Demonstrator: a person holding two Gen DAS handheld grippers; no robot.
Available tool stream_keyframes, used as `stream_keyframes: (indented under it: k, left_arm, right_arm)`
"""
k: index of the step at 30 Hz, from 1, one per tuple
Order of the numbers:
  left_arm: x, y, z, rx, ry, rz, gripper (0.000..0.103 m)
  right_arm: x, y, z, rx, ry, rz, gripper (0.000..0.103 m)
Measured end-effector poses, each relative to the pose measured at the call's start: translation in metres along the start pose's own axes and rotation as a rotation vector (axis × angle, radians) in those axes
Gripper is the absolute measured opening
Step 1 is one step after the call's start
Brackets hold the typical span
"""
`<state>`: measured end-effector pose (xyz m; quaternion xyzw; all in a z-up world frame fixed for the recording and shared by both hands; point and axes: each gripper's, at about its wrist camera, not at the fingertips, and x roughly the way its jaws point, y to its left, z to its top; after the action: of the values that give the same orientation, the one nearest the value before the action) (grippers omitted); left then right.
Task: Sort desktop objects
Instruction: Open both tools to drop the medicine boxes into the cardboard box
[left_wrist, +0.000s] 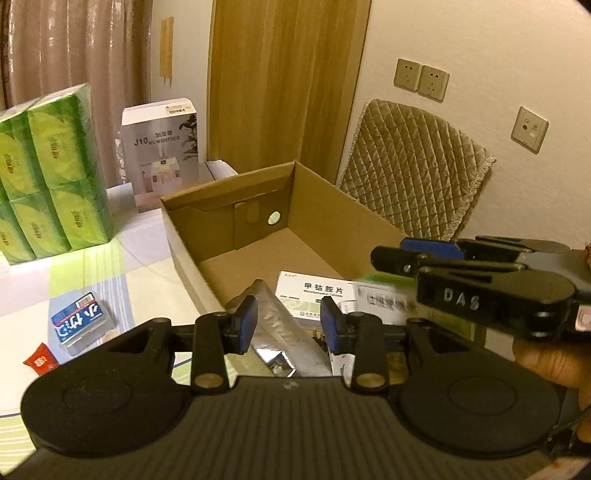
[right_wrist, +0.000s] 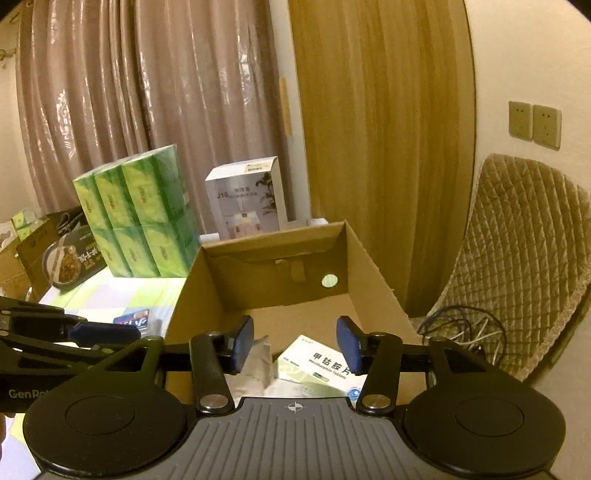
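Grippers, left (left_wrist: 288, 325) and right (right_wrist: 294, 345), hovered open and empty over the cardboard box (left_wrist: 325, 210); blue card pack (left_wrist: 82, 322) lay lower left on the table (left_wrist: 147, 240), nearer the left.

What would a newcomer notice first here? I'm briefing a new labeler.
The open cardboard box at the centre, with a white medicine carton and a silver foil pouch on its floor. Left of it a tall stack of green tissue packs stands on the table. Both the left claw and the right claw are open over the box.
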<state>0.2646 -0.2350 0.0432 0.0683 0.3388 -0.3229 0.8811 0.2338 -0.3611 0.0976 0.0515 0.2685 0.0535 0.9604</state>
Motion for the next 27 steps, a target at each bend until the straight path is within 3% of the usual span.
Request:
stream_keyframes:
  k: [12, 22, 27]
  left_arm:
    - [-0.013, 0.023, -0.017, -0.021, 0.010, 0.032, 0.033]
    - [-0.033, 0.048, -0.033, -0.022, 0.011, 0.085, 0.038]
    - [-0.049, 0.072, -0.047, -0.043, 0.018, 0.143, 0.040]
  right_arm:
    - [0.003, 0.015, -0.001, -0.013, -0.001, 0.028, 0.054]
    - [0.010, 0.079, -0.014, -0.124, 0.020, 0.195, 0.062]
    - [0.016, 0.104, -0.020, -0.163, 0.038, 0.232, 0.065]
